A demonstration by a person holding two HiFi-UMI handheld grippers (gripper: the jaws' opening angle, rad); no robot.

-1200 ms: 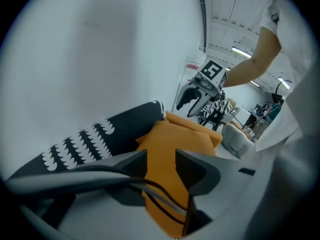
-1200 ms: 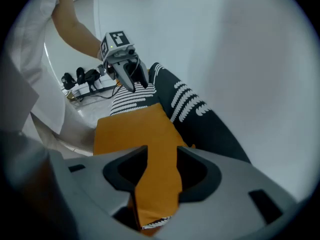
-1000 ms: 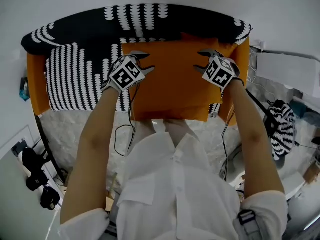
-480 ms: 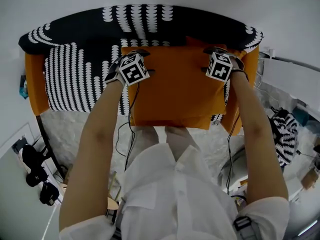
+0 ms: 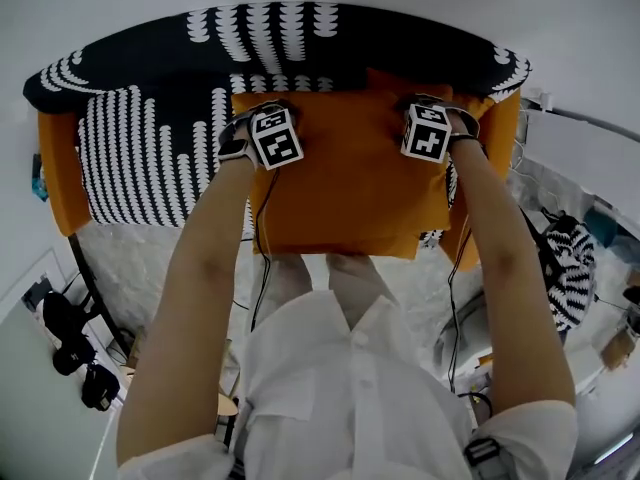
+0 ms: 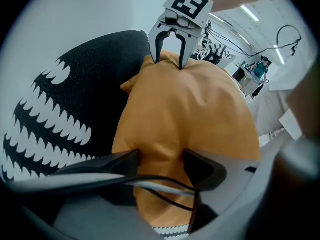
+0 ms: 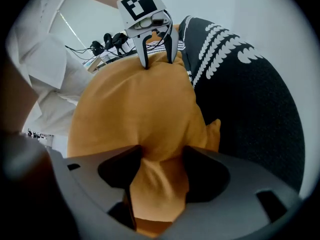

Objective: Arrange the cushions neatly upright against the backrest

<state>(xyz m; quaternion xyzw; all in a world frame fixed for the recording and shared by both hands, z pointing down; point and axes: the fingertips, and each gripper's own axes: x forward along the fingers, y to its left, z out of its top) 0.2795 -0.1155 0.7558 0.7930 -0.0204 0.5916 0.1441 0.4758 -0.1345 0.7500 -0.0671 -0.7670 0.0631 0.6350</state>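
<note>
An orange cushion (image 5: 345, 183) stands against the black-and-white patterned backrest (image 5: 270, 43). My two grippers are on its top edge, near its two upper corners. The left gripper (image 5: 258, 110) points steeply down. Its jaws have just been opening and stand wide astride the edge (image 6: 190, 109), with bunched fabric between them. The right gripper (image 5: 432, 102) has jaws that opened and have just been closing again. Creased fabric (image 7: 135, 104) is pinched between its pads. A striped black-and-white cushion (image 5: 140, 153) leans on the backrest to the left.
Orange armrests (image 5: 55, 173) close off the seat at both ends. Another striped item (image 5: 565, 258) lies on the floor at the right. Cables (image 5: 250, 268) trail over a pale shaggy rug (image 5: 140, 258), and dark objects (image 5: 70, 343) sit at the lower left.
Both grippers have sunk and tipped more steeply down onto the orange cushion's top edge. The cushion now sits closer against the backrest.
</note>
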